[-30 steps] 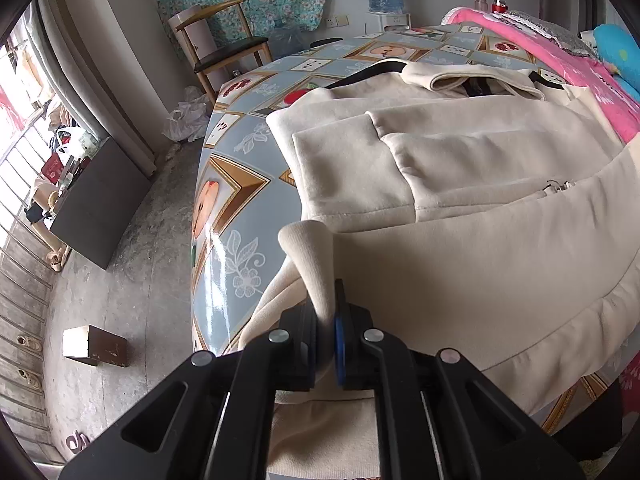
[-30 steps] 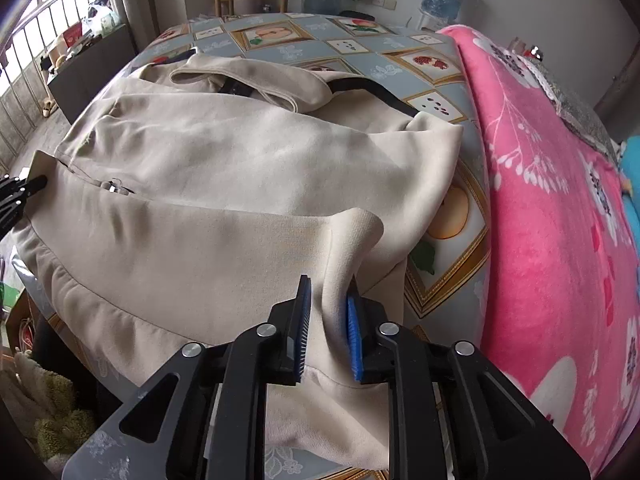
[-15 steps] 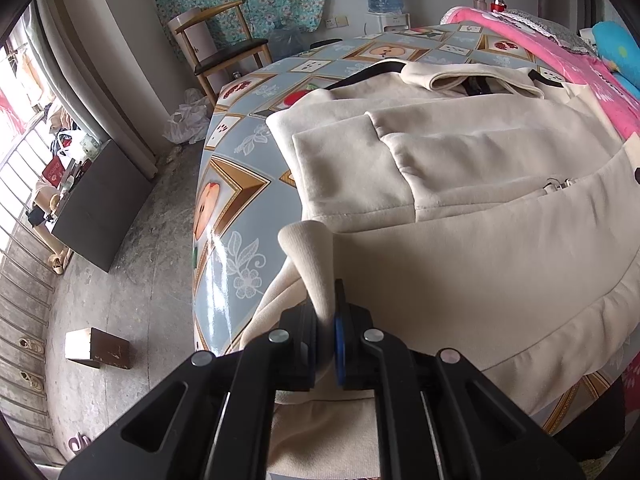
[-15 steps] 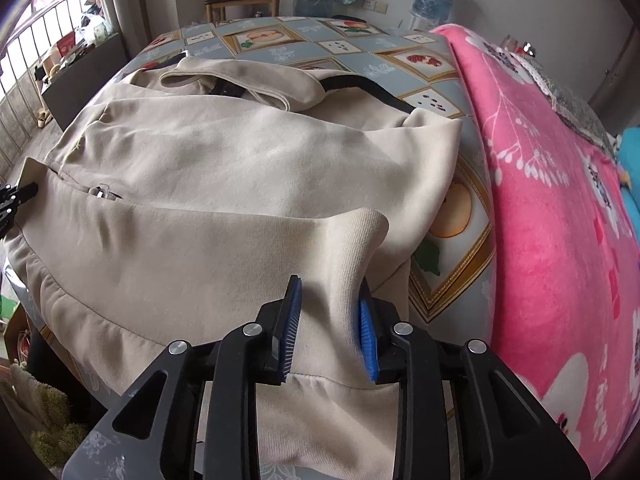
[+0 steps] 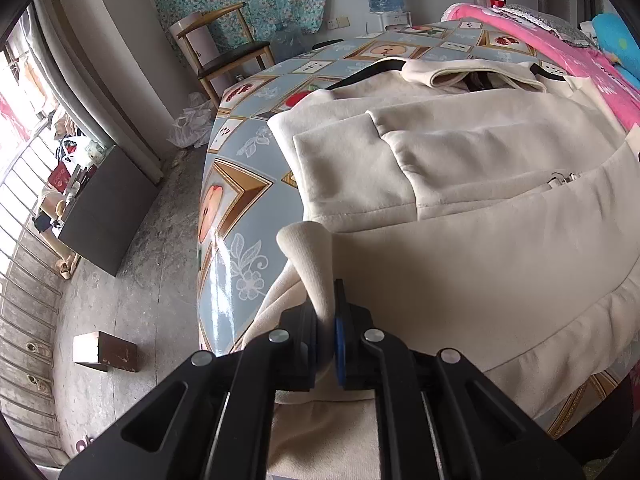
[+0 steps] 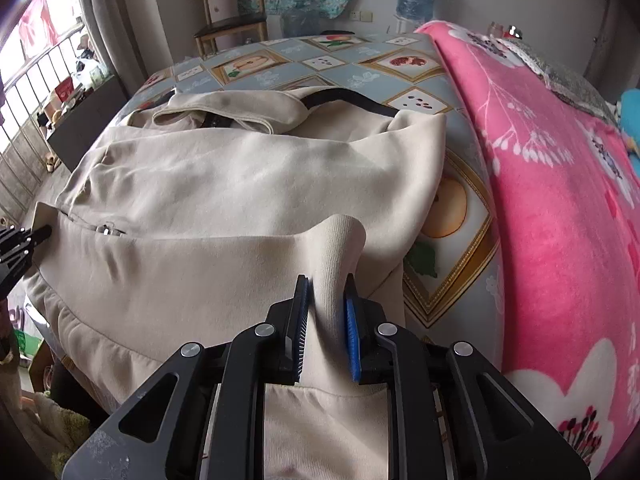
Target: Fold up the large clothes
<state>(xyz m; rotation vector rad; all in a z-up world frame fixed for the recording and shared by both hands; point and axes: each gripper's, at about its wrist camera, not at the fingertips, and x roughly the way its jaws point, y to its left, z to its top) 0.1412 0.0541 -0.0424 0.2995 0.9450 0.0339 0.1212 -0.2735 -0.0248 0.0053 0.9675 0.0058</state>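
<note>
— Lying flat on the table (image 6: 452, 184), is the jacket (image 6: 248, 184) held?
— Yes. The left gripper (image 5: 327, 322) pinches its near left hem tight. The right gripper (image 6: 326, 312) is closing on the near right hem, cloth between its pads.

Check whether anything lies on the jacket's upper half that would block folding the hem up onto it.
Nothing visible blocks it. The left gripper pinches the jacket hem; the right gripper is closing on a ribbed hem fold. The jacket toward the collar carries only its own folded sleeve.
</note>
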